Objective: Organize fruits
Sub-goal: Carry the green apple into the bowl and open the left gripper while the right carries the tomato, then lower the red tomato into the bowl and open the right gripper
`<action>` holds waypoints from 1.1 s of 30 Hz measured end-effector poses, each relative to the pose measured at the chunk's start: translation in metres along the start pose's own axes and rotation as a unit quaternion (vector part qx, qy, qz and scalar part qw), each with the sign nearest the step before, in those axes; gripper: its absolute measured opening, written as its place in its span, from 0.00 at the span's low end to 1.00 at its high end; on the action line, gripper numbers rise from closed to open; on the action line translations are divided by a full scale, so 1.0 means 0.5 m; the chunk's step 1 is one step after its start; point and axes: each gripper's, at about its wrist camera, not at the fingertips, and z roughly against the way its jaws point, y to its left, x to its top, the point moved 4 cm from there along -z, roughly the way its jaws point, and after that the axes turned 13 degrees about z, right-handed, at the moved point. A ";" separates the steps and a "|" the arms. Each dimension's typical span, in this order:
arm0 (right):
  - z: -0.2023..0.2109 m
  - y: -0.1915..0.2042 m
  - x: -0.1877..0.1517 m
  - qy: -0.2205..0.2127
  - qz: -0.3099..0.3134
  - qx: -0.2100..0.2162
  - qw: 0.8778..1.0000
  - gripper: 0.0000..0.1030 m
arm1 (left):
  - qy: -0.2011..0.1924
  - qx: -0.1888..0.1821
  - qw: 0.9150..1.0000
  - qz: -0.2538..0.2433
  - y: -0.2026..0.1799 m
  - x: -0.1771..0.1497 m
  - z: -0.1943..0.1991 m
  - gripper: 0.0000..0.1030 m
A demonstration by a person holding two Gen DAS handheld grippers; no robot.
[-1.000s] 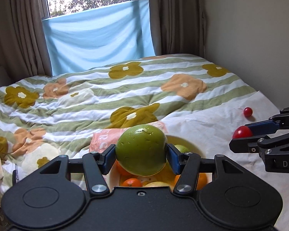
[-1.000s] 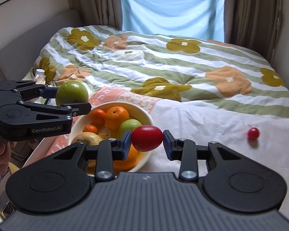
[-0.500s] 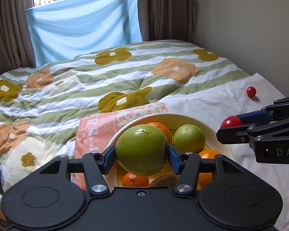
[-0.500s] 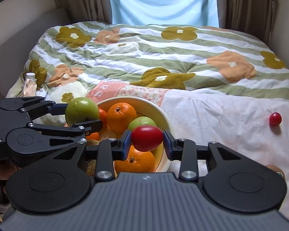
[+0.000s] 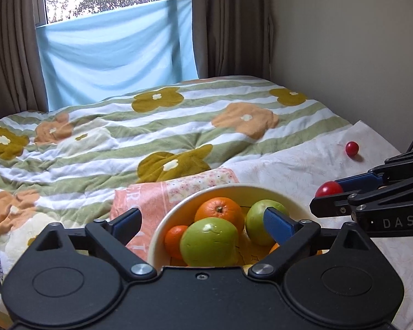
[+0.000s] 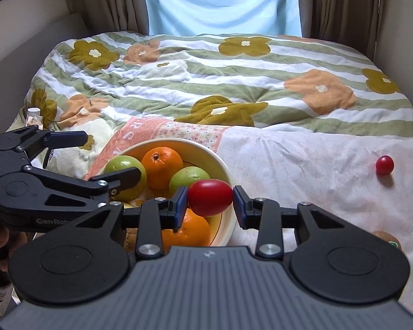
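Fingers of my left gripper (image 5: 203, 224) had just sprung wide apart over the bowl (image 5: 162, 236), and the green apple (image 5: 209, 242) sat between them untouched, resting on the other fruit inside. Beside it lay a big orange (image 5: 220, 213), a second green apple (image 5: 257, 222) and a small orange (image 5: 174, 240), all in the cream bowl. My right gripper (image 6: 210, 202) was pinching a red tomato (image 6: 209, 198) crosswise, its blue pads (image 6: 182, 200) pressed against both ends, and it hovered just over the bowl's near rim above another orange (image 6: 185, 231). Out from there, the bowl stood on a pink patterned cloth (image 6: 140, 134) laid on the white sheet (image 6: 303, 170). Well off to the right, a small red tomato (image 6: 384, 165) lay alone on that sheet, and a brown fruit (image 6: 385, 239) peeked from behind my right gripper's body. Beyond stretched the flowered striped quilt (image 6: 206, 82).
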 end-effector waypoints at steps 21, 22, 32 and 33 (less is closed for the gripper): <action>-0.061 0.072 0.045 0.008 0.031 0.073 0.997 0.49 | 0.008 0.043 0.999 0.025 0.072 -0.032 0.072 0.95; -0.063 0.076 0.045 0.008 0.032 0.077 0.997 0.49 | 0.008 0.045 0.999 0.026 0.074 -0.033 0.074 0.95; -0.034 0.081 0.049 -0.030 0.027 0.067 0.997 1.00 | 0.009 0.051 0.998 0.035 0.084 -0.045 0.089 0.95; -0.028 0.079 0.049 -0.031 0.027 0.064 0.997 1.00 | 0.009 0.051 0.998 0.036 0.083 -0.047 0.091 0.95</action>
